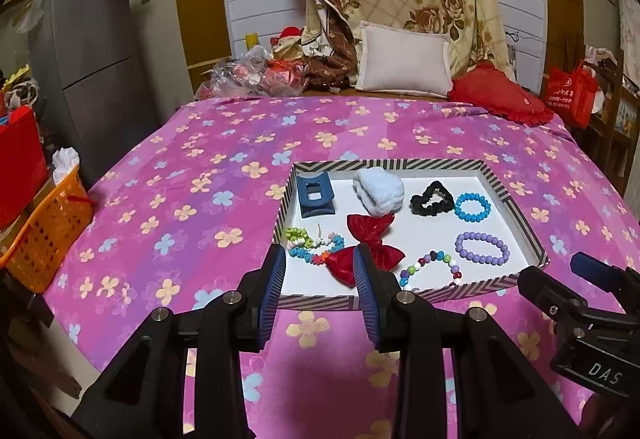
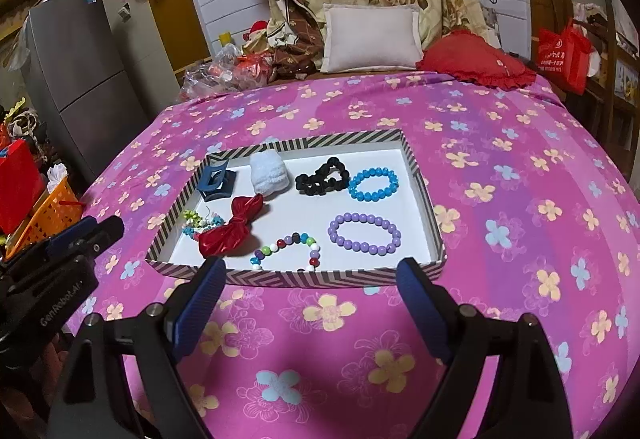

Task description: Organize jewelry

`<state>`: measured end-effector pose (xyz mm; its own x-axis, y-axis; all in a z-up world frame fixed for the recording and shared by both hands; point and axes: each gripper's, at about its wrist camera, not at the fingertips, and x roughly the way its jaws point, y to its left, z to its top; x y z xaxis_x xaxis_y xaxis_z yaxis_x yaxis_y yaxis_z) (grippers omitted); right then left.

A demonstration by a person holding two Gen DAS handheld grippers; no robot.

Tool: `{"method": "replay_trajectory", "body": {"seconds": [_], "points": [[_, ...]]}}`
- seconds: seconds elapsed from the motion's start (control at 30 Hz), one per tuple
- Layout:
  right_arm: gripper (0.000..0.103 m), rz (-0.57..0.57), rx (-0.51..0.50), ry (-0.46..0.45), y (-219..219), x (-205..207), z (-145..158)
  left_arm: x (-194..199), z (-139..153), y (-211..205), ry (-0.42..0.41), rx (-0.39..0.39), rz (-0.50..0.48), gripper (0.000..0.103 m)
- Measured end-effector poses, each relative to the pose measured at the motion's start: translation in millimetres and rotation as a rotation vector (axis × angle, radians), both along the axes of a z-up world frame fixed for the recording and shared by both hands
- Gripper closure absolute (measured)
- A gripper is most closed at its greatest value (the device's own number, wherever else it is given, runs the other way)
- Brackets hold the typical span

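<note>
Clearly crowded at the tray's (image 1: 516, 207) near left: beaded tangle (image 1: 316, 243) touching red bow (image 1: 370, 245), so easily snagged and dragged along together. Left claw (image 1: 320, 259) partly apart, empty, over the near rim. Right of that, multicolour bracelet (image 2: 288, 249) hard against the near wall, awkward to pinch. Purple bracelet (image 2: 364, 233) likely to roll. Right claw (image 2: 312, 271) wide apart, empty, short of the tray.

My left gripper (image 1: 320, 259) points downward, its jaws partly apart with nothing pressed between the pads. My right gripper (image 2: 312, 275) tilts down too, jaws spread wide and empty, just beside the left.
</note>
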<state>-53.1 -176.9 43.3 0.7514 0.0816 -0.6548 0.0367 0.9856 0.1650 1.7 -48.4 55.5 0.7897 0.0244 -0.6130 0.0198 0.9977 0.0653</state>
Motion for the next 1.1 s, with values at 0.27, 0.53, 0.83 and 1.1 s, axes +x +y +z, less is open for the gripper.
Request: {"method": "replay_trajectory", "body": {"seconds": [0.27,0.53,0.83,1.1], "points": [[0.013,0.020,-0.049,-0.021,9,-1,6,-1,1,1,-0.008,-0.004,0.010,0.071],[0.013,0.024,-0.065,-0.017,12,1,4,1,-2,1,0.003,-0.014,0.017,0.071],[0.013,0.020,-0.054,-0.002,8,4,-2,3,-5,-1,0.008,-0.012,0.003,0.071],[0.013,0.022,-0.054,0.010,7,8,-10,5,-10,-9,0.012,-0.002,-0.008,0.071]]}}
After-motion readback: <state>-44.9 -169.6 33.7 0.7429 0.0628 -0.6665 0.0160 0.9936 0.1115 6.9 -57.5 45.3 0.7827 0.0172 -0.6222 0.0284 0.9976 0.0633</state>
